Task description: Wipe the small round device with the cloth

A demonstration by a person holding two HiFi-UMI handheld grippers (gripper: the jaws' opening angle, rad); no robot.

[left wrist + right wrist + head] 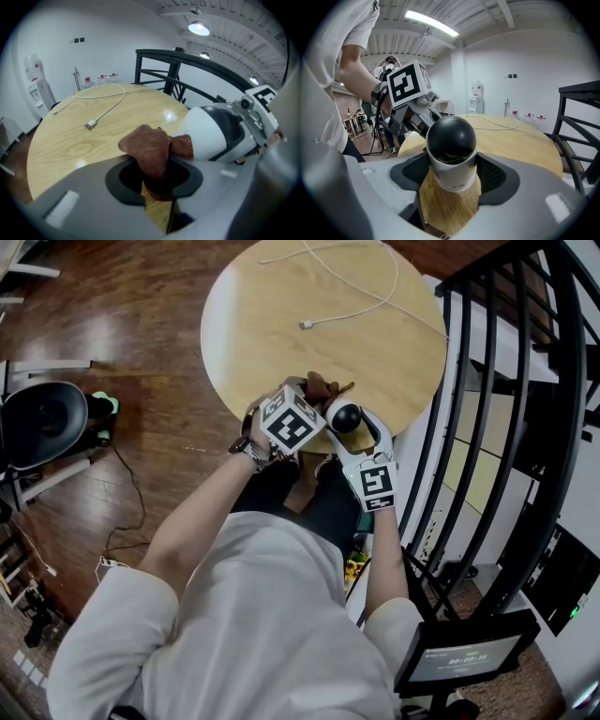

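The small round device (451,140), a white body with a black dome, sits between the jaws of my right gripper (452,176), which is shut on it just above the table's near edge. In the head view the device (344,415) shows beside the marker cube of my left gripper (302,409). My left gripper (154,176) is shut on a brown cloth (149,147). The bunched cloth sticks up from the jaws, and its edge lies against the white side of the device (208,133). In the head view a bit of cloth (319,386) peeks out past the cube.
A round wooden table (281,324) carries a white cable (352,282) with a plug at its far side. A black metal railing (487,381) runs along the right. A black chair (42,423) stands on the wooden floor at the left.
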